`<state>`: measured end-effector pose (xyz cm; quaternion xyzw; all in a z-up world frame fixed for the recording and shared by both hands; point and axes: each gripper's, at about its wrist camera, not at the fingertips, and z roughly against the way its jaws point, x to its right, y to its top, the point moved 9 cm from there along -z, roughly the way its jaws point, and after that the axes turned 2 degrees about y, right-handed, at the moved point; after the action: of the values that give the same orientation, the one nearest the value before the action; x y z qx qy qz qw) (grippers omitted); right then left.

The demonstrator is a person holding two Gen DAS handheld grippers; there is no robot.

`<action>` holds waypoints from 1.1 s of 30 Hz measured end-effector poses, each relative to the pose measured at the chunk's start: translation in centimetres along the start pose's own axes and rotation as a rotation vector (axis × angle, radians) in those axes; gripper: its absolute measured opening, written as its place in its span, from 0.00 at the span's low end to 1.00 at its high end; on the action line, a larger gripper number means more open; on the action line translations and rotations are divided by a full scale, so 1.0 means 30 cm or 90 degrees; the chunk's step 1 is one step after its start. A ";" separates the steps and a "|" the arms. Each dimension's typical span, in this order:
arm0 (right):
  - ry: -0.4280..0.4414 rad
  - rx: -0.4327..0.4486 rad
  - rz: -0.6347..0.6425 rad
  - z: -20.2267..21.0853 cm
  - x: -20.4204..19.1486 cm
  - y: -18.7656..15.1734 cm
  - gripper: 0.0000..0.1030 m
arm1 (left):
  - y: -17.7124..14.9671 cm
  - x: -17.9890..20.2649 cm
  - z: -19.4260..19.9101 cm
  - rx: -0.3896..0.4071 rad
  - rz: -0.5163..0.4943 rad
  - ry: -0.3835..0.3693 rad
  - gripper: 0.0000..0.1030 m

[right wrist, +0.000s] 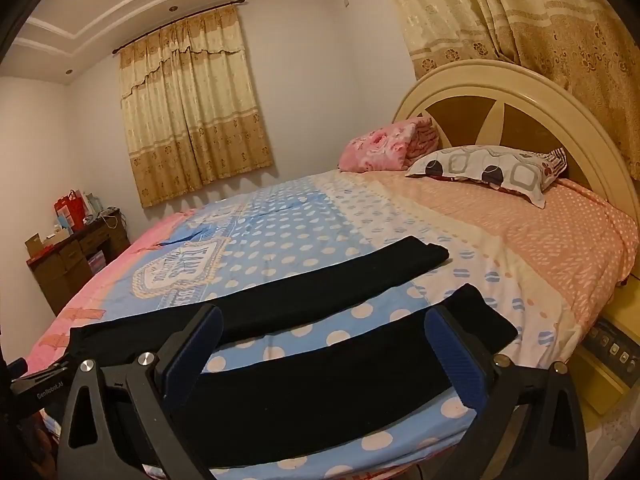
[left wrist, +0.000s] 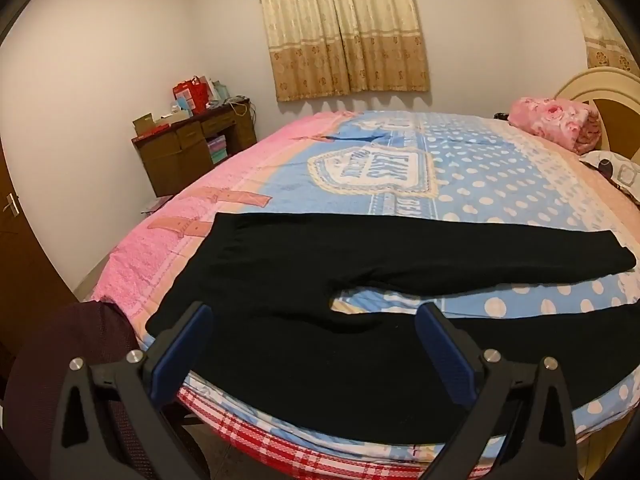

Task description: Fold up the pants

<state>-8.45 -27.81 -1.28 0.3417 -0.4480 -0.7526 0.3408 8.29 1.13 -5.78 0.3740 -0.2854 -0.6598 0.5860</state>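
Where curtains [left wrist: 344,28] hang, black pants [left wrist: 304,288] lie flat on the bedspread [left wrist: 460,184].

A home bedroom: bed [right wrist: 520,240], pillow [right wrist: 488,168], curtains [right wrist: 192,120], wooden desk [left wrist: 192,148].

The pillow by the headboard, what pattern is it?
White pillow with grey squares and dark circles, clearest in the right wrist view.

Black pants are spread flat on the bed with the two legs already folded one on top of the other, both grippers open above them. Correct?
Not quite. The black pants lie flat on the bed, but the legs lie apart with bedspread showing between them, as the right wrist view shows. The left gripper and right gripper are indeed open.
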 end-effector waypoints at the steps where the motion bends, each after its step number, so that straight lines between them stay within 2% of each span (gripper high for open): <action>1: 0.000 0.001 0.001 0.003 0.000 0.001 0.99 | 0.000 0.005 0.000 0.000 -0.001 -0.001 1.00; 33: -0.001 -0.020 0.008 -0.012 -0.015 -0.026 0.99 | -0.016 0.025 -0.004 -0.013 -0.017 0.001 1.00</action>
<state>-8.07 -27.32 -2.02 0.3327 -0.4386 -0.7578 0.3504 8.11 0.49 -6.36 0.3724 -0.2728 -0.6701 0.5813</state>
